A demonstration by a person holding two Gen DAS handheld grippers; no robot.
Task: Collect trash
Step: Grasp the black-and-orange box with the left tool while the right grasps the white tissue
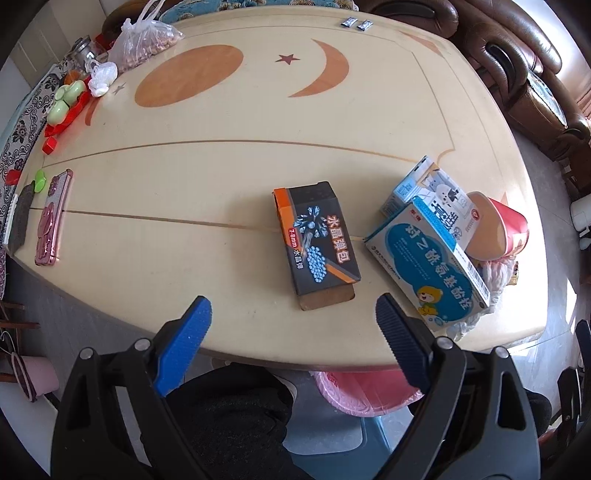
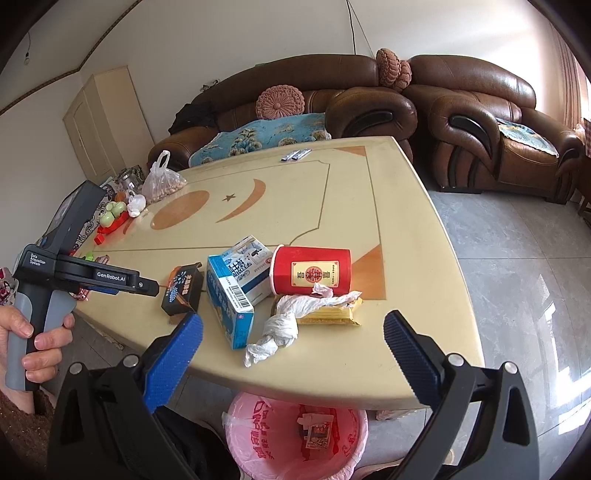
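Trash lies at the table's near edge. A black and orange box (image 1: 317, 238) (image 2: 181, 289) lies flat. A blue medicine box (image 1: 428, 263) (image 2: 229, 300) leans on a white and blue carton (image 1: 432, 195) (image 2: 248, 266). A red paper cup (image 1: 496, 229) (image 2: 312, 270) lies on its side. Crumpled white tissue (image 2: 282, 325) and a yellow snack wrapper (image 2: 332, 314) lie in front of the cup. A bin lined with a pink bag (image 2: 295, 439) (image 1: 364, 393) stands under the table edge. My left gripper (image 1: 293, 325) is open, just short of the black box. My right gripper (image 2: 293, 345) is open above the table edge, near the tissue.
The cream table (image 2: 295, 192) holds a phone in a pink case (image 1: 51, 218), a bag of nuts (image 1: 142, 42), green cups on a red tray (image 1: 66, 103) and two small sachets (image 1: 356, 24). Brown leather sofas (image 2: 480, 122) stand behind. Grey tile floor (image 2: 517, 258) lies to the right.
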